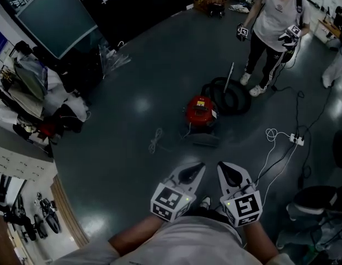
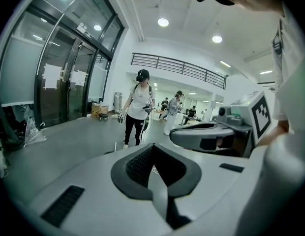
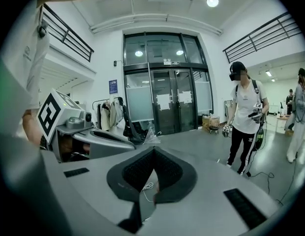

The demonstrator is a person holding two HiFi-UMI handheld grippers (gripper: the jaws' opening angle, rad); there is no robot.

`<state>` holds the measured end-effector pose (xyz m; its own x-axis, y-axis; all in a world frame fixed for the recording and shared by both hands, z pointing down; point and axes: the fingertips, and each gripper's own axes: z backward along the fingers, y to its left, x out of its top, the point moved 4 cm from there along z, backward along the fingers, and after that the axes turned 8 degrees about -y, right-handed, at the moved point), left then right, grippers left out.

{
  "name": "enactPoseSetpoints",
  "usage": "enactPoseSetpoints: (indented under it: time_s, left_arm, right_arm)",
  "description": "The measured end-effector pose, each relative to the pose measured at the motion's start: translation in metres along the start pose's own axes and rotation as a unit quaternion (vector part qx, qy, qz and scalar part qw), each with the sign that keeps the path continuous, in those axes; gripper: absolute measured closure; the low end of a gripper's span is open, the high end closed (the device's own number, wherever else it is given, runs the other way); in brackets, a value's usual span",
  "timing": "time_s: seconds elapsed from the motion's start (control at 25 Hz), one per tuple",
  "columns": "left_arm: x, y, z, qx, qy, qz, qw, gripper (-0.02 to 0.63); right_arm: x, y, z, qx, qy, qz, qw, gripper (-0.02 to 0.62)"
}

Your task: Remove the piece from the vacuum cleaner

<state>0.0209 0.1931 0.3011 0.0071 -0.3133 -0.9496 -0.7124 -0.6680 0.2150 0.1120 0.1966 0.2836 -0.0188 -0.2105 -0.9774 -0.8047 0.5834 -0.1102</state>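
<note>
1. While the person is standing well short of the red drum-shaped vacuum cleaner, the left gripper and right gripper are hanging side by side, both with jaws pressed together on nothing.
2. That vacuum cleaner is sitting on the dark floor, with a black ribbed hose coiling on its far side and a flat grey floor nozzle lying just beside its near side.
3. Which piece is meant, I cannot tell. The hose is looking floppy and light, the nozzle like rigid plastic.
4. I'm judging the best hold to be a stiff cuff where the hose is joining the drum, with one gripper steadying the heavier body.
</note>
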Motion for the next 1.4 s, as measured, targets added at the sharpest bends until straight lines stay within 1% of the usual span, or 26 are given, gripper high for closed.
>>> enactPoseSetpoints:
  time_s: [0.28,0.48,0.64,0.72,0.8,0.88,0.96,1.08,1.16,1.2,1.28,1.36,1.4]
  left_arm:
    - [0.003,0.074,-0.045,-0.026,0.005,0.000,0.9996,0.600]
    - [0.006,0.139,-0.083,-0.051,0.014,-0.003,0.9986,0.600]
    - [0.004,0.180,-0.107,-0.068,0.018,-0.005,0.9975,0.600]
    - [-0.001,0.195,-0.120,-0.073,0.021,-0.008,0.9971,0.600]
    - [-0.006,0.209,-0.135,-0.076,0.023,-0.008,0.9968,0.600]
    - [-0.010,0.221,-0.147,-0.079,0.023,-0.006,0.9966,0.600]
    - [-0.014,0.232,-0.158,-0.080,0.020,-0.003,0.9966,0.600]
    - [-0.025,0.249,-0.176,-0.077,0.010,-0.003,0.9970,0.600]
    - [-0.036,0.260,-0.189,-0.077,0.008,-0.007,0.9970,0.600]
    - [-0.042,0.266,-0.195,-0.074,0.009,-0.003,0.9972,0.600]
    - [-0.056,0.277,-0.204,-0.057,0.011,0.022,0.9981,0.600]
    - [-0.074,0.289,-0.211,-0.039,0.016,0.050,0.9979,0.600]
    - [-0.085,0.294,-0.215,-0.030,0.021,0.061,0.9974,0.600]
  right_arm:
    - [-0.008,-0.029,-0.079,-0.005,0.014,0.000,1.000,0.578]
    - [-0.008,-0.054,-0.146,-0.024,0.037,-0.001,0.999,0.578]
    - [-0.024,-0.072,-0.189,-0.030,0.040,-0.005,0.999,0.578]
    - [-0.038,-0.084,-0.205,-0.030,0.051,-0.001,0.998,0.578]
    - [-0.056,-0.097,-0.220,-0.033,0.070,-0.007,0.997,0.578]
    - [-0.076,-0.108,-0.236,-0.031,0.092,-0.013,0.995,0.578]
    - [-0.098,-0.118,-0.253,-0.020,0.111,-0.009,0.994,0.578]
    - [-0.141,-0.133,-0.280,0.008,0.134,0.004,0.991,0.578]
    - [-0.179,-0.143,-0.299,0.037,0.156,0.027,0.987,0.578]
    - [-0.200,-0.147,-0.309,0.053,0.171,0.041,0.983,0.578]
    - [-0.250,-0.151,-0.326,0.089,0.210,0.069,0.971,0.577]
    - [-0.308,-0.154,-0.343,0.124,0.252,0.101,0.954,0.565]
    - [-0.338,-0.155,-0.350,0.140,0.271,0.120,0.945,0.537]
